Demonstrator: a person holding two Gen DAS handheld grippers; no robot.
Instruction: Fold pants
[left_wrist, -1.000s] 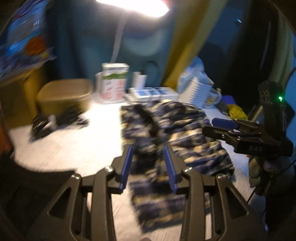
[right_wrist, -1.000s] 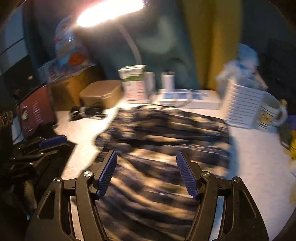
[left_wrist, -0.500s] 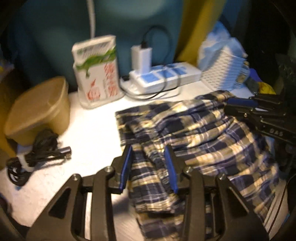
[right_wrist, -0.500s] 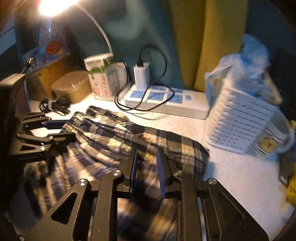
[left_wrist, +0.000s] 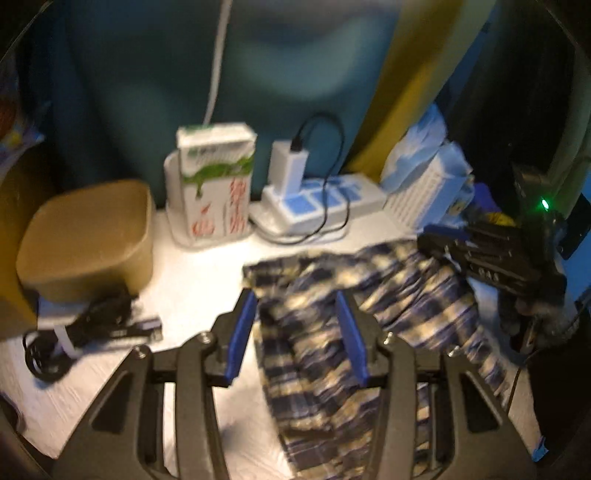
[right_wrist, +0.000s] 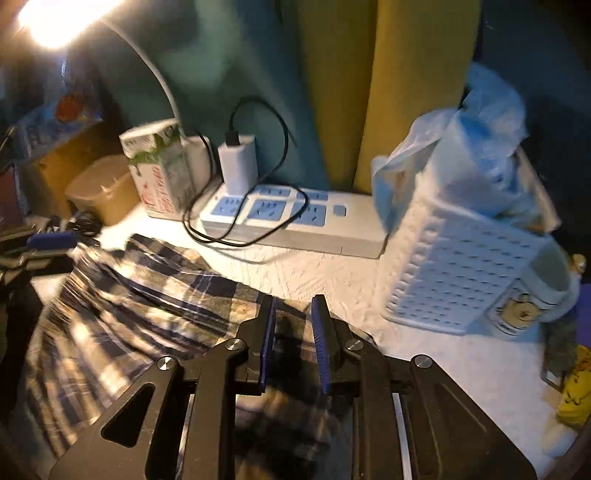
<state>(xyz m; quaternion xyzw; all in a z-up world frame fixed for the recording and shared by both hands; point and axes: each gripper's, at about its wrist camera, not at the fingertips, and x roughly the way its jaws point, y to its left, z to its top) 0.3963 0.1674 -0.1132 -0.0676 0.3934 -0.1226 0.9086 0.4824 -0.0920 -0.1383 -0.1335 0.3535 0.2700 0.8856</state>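
- Left tongs (left_wrist: 295, 325) are just opening, half apart, straddling the pants (left_wrist: 388, 295).
- Right tongs (right_wrist: 293, 325) are pinching a pants fold on the surface (right_wrist: 332, 273).

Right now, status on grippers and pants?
Left gripper just opening, pants loose between its jaws. Right gripper just closed, shut on pants edge. Pants rumpled, fold unfinished. Charger cable lies near their far edge.

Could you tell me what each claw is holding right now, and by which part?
The right claw, just closed, pinches the plaid pants at their far right edge. The left claw has just been opening; cloth lies between its pads, apparently unpressed.
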